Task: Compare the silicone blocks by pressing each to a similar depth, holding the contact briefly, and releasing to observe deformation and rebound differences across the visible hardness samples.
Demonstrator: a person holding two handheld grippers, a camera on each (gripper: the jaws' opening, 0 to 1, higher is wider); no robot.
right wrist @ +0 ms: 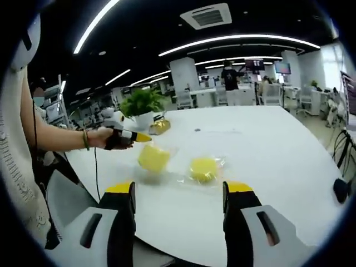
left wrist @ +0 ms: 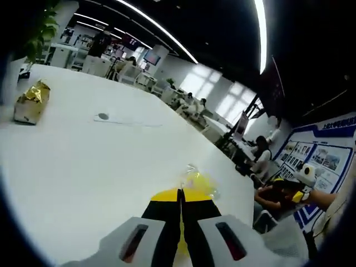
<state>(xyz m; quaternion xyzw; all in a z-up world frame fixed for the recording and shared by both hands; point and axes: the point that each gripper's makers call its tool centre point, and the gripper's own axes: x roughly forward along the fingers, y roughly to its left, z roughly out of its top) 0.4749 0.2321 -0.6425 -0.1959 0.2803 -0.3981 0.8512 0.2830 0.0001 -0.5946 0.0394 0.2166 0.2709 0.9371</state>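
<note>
- Left gripper view: left hand-held gripper (left wrist: pixel 180 196) has jaws pressed together, tips at a yellow block (left wrist: pixel 198 183) on the white desk (left wrist: pixel 83 161).
- Right gripper view: right hand-held gripper (right wrist: pixel 179 192) is spread wide, hovering short of two bagged blocks (right wrist: pixel 204 168); the left one meets the nearer-left block (right wrist: pixel 153 158).

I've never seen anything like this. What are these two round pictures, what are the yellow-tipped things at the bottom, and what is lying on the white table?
There is no robot here: a person holds a hand tool with two jaws, a gripper, in each hand. A small fisheye camera rides on each, hence the round pictures.

The left gripper view looks along the left gripper, whose black, yellow-tipped jaws are shut together, right at a yellow block in clear wrapping. Whether they press it cannot be told. Farther off on the white table sits a gold-wrapped packet.

The right gripper view looks along the right gripper, its jaws wide open and holding nothing. Beyond it lie two yellow silicone blocks in clear wrapping: one at the tip of the other gripper, held in the person's hand, and one untouched. A potted plant stands behind.
</note>
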